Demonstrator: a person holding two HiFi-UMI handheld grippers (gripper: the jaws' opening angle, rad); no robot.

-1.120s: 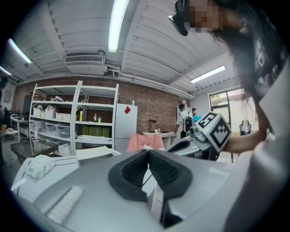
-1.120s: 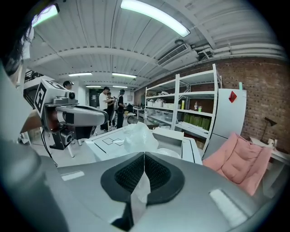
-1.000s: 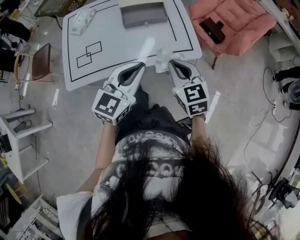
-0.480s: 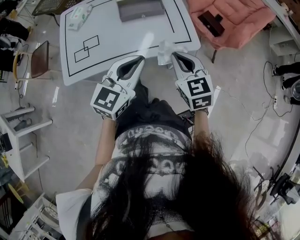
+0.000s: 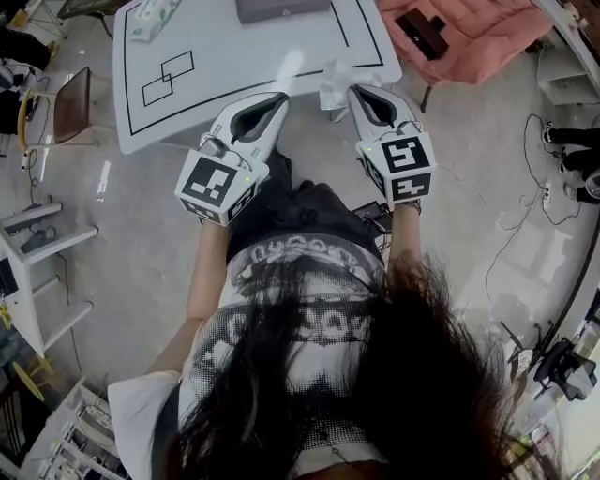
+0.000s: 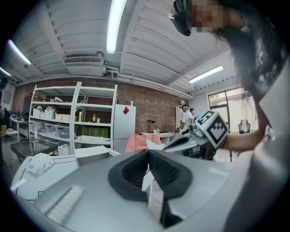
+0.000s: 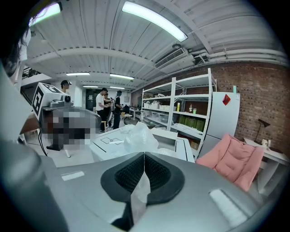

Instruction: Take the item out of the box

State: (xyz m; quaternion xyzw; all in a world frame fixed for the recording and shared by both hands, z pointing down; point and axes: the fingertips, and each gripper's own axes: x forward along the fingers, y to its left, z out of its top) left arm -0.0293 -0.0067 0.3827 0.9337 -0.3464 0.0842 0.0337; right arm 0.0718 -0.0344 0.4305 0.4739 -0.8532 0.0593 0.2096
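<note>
The grey box (image 5: 281, 9) stands at the far side of the white table (image 5: 234, 66); it also shows in the right gripper view as the box (image 7: 174, 136). My right gripper (image 5: 353, 91) hovers over the table's near edge, shut on a crumpled clear plastic wrap (image 5: 332, 82). In its own view the right gripper (image 7: 144, 154) pinches this wrap (image 7: 138, 136), which puffs up above the tips. My left gripper (image 5: 279, 97) is beside it to the left, shut on a thin white strip (image 6: 148, 180) that shows between the closed pads (image 6: 131, 170).
A tissue pack (image 5: 150, 19) lies at the table's far left corner, near black outlined rectangles (image 5: 169, 78). A pink cushioned chair (image 5: 469, 28) with a black object (image 5: 422, 33) on it stands to the right. White shelves (image 5: 37, 272) are on the left, and cables (image 5: 534, 187) lie on the floor.
Both grippers stay shut and have edged forward over the table's near edge. The right one has carried the plastic wrap a little forward and to the right.
</note>
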